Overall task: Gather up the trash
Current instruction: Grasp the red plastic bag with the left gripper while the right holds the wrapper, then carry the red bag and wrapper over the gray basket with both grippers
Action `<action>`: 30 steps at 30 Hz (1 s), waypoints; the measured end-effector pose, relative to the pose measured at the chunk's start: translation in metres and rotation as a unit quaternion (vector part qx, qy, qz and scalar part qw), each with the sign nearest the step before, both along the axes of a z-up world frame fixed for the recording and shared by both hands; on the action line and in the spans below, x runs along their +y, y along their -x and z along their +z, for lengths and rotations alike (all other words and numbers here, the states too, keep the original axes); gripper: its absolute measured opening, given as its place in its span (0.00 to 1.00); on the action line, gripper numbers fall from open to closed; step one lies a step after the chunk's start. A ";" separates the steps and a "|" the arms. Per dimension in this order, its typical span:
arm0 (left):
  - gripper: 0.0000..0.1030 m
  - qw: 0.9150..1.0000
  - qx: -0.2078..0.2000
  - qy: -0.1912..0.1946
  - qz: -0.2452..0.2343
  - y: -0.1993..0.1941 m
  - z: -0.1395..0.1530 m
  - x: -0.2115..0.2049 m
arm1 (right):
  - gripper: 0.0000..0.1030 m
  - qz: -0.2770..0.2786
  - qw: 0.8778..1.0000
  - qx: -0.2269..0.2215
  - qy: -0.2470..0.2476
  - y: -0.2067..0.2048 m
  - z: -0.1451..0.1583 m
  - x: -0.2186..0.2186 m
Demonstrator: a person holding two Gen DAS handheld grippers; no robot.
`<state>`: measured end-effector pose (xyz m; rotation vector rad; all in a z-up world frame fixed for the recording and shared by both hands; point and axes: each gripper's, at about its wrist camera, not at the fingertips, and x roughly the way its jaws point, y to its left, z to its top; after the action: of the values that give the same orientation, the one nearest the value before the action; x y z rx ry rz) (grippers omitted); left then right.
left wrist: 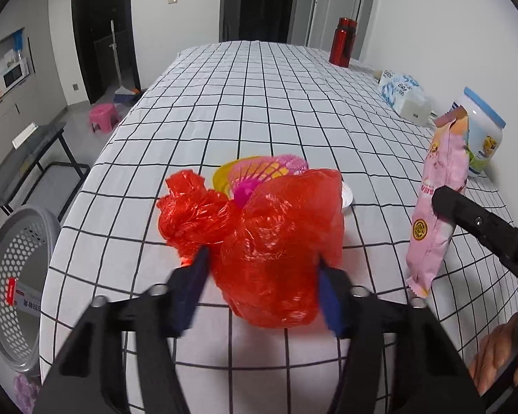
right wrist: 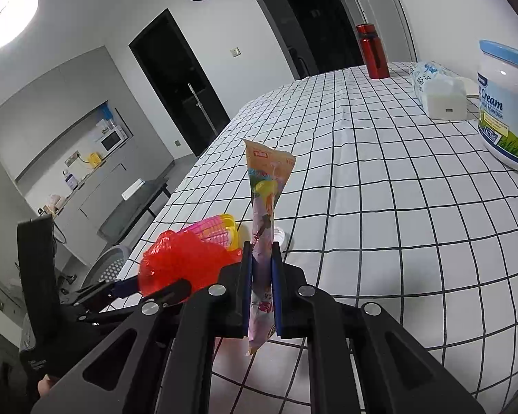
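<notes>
My left gripper (left wrist: pixel 262 286) is shut on a crumpled red plastic bag (left wrist: pixel 269 241) and holds it just above the checked tablecloth (left wrist: pixel 259 103). The bag also shows in the right wrist view (right wrist: pixel 183 262), at the left. My right gripper (right wrist: pixel 262 289) is shut on a pink snack wrapper (right wrist: pixel 266 203), held upright. The wrapper also shows in the left wrist view (left wrist: pixel 438 200), at the right. A grey perforated trash basket (left wrist: pixel 20 276) stands on the floor left of the table; its rim shows in the right wrist view (right wrist: pixel 110 262).
Pink and yellow plastic baskets (left wrist: pixel 259 172) and a small white lid (left wrist: pixel 347 196) lie behind the bag. A cream powder jar (right wrist: pixel 507 110), a tissue pack (left wrist: pixel 402 96) and a red bottle (left wrist: pixel 342 41) stand along the right and far side. A dark side table (left wrist: pixel 34 151) stands at left.
</notes>
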<state>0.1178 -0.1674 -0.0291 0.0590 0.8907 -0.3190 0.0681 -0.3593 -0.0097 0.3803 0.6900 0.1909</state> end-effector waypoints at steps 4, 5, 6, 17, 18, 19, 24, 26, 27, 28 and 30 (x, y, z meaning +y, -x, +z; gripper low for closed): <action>0.31 1.000 -0.003 0.005 -0.005 0.009 0.005 0.010 | 0.10 0.003 1.000 0.002 0.003 -0.002 -0.001 0.002; 0.29 1.000 -0.004 0.004 -0.006 0.013 0.008 0.014 | 0.10 0.003 1.000 0.003 0.005 -0.002 -0.001 0.004; 0.29 1.000 -0.005 0.004 -0.007 0.015 0.010 0.016 | 0.10 0.004 1.000 0.004 0.007 -0.002 0.000 0.005; 0.28 0.999 -0.032 0.018 -0.008 0.059 0.045 0.064 | 0.10 -0.007 1.000 0.006 0.015 0.023 0.007 0.028; 0.28 0.999 -0.036 0.020 -0.005 0.062 0.048 0.070 | 0.10 -0.009 1.000 0.005 0.015 0.028 0.008 0.031; 0.28 0.999 -0.040 0.021 -0.002 0.066 0.050 0.076 | 0.10 -0.011 1.000 0.005 0.016 0.033 0.009 0.035; 0.28 0.998 -0.051 0.020 0.010 0.079 0.056 0.101 | 0.10 -0.014 1.000 0.005 0.015 0.055 0.011 0.051; 0.28 0.998 -0.053 0.019 0.014 0.084 0.056 0.112 | 0.10 -0.014 1.000 0.007 0.017 0.064 0.011 0.061; 0.28 0.998 -0.054 0.018 0.015 0.086 0.055 0.117 | 0.10 -0.013 1.000 0.009 0.017 0.067 0.010 0.064; 0.28 0.998 -0.055 0.017 0.017 0.087 0.055 0.121 | 0.10 -0.011 1.000 0.011 0.016 0.070 0.010 0.069; 0.28 0.998 -0.058 0.016 0.021 0.090 0.055 0.132 | 0.10 -0.007 1.000 0.015 0.014 0.073 0.008 0.078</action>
<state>0.0276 -0.0350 0.0257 0.0286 0.7712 -0.2869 -0.0046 -0.2814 -0.0017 0.3622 0.7177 0.1627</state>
